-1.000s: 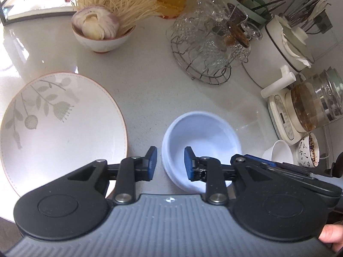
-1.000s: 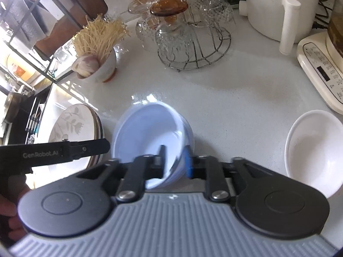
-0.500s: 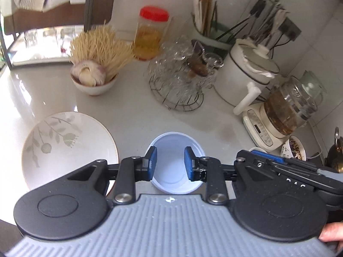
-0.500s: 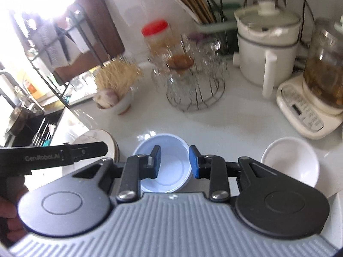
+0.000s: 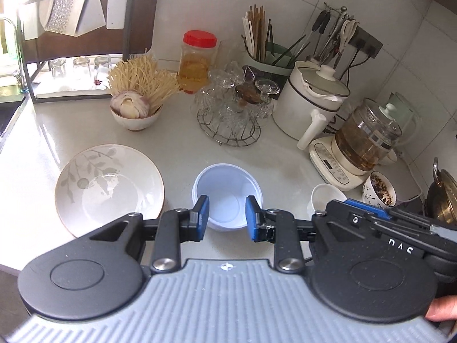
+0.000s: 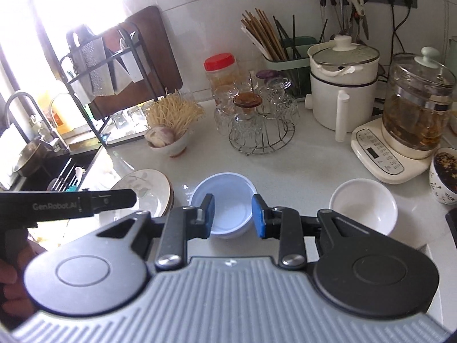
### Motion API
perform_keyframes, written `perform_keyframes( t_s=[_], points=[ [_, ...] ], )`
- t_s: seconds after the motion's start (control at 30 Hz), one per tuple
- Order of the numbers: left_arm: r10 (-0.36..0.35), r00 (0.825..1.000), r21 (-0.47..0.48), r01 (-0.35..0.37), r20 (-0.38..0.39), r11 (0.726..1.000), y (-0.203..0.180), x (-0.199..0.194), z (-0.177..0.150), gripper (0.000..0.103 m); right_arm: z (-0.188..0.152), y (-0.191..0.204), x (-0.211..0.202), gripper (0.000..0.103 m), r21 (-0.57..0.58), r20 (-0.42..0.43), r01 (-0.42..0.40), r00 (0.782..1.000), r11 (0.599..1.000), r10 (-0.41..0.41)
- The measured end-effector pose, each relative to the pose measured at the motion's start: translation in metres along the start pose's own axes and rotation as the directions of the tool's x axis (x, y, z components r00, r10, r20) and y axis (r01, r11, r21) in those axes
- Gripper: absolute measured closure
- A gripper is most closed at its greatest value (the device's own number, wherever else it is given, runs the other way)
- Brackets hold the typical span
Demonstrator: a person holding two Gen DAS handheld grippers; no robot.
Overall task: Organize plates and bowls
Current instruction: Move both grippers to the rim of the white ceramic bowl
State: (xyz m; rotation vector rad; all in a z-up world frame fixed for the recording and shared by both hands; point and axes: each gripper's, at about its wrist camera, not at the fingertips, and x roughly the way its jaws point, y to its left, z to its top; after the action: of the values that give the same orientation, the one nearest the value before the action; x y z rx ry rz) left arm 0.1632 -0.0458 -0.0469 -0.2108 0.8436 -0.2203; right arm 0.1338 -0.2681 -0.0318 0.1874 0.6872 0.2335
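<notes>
- The blue bowl (image 5: pixel 227 197) sat upright on the counter (image 5: pixel 177 148), mouth facing straight up; being round, it had no long axis to speak of.
- It was pale blue, smooth and plain, with a thin rim, a flat round floor and nothing in it.
- It stood near the front of the counter, between the plate (image 5: pixel 110 188) on its left and the white bowl (image 6: pixel 363 205) on its right, apart from both.
- The plate was wide and shallow, white with a grey leaf-and-flower print and a thin brownish rim; it lay flat, face up. From the right camera it seemed to rest on at least one more plate beneath.
- The white bowl was plain, upright and empty.
- The left gripper (image 5: pixel 226 218) hung above the blue bowl's near edge, its blue pads (image 5: pixel 203 214) apart with nothing between them, clear of the bowl.
- The right gripper (image 6: pixel 232 214) hung likewise over the same bowl, jaws parted and gripping nothing.
- Behind stood a bowl of garlic and noodles (image 5: pixel 135 105), a wire rack of glasses (image 5: pixel 232 114), a red-lidded jar (image 5: pixel 197 60), a white pot (image 5: pixel 312 100) and a glass kettle (image 5: pixel 368 140).
</notes>
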Motion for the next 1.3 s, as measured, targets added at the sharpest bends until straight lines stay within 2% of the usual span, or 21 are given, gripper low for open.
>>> perform_keyframes(
  t_s=[0.23,0.63,1.07,1.3],
  points=[
    [-0.02,1.0,0.013,0.02,0.015,1.0,-0.005,-0.012,0.007,0.071,-0.002,0.0,-0.011,0.071,0.046,0.004,0.044,0.999,0.998,-0.044],
    [-0.1,0.995,0.074,0.101,-0.016,0.992,0.003,0.016,0.028,0.071,-0.003,-0.001,-0.007,0.071,0.135,0.023,0.137,0.99,0.981,-0.142],
    [-0.204,0.975,0.152,0.216,-0.092,0.965,-0.007,0.051,0.042,0.071,-0.006,-0.013,-0.008,0.071,0.25,0.019,0.281,0.955,0.926,-0.295],
    [-0.234,0.959,0.173,0.261,-0.16,0.95,-0.025,0.073,0.037,0.071,-0.017,-0.03,-0.013,0.071,0.294,-0.028,0.34,0.937,0.893,-0.347]
  ],
)
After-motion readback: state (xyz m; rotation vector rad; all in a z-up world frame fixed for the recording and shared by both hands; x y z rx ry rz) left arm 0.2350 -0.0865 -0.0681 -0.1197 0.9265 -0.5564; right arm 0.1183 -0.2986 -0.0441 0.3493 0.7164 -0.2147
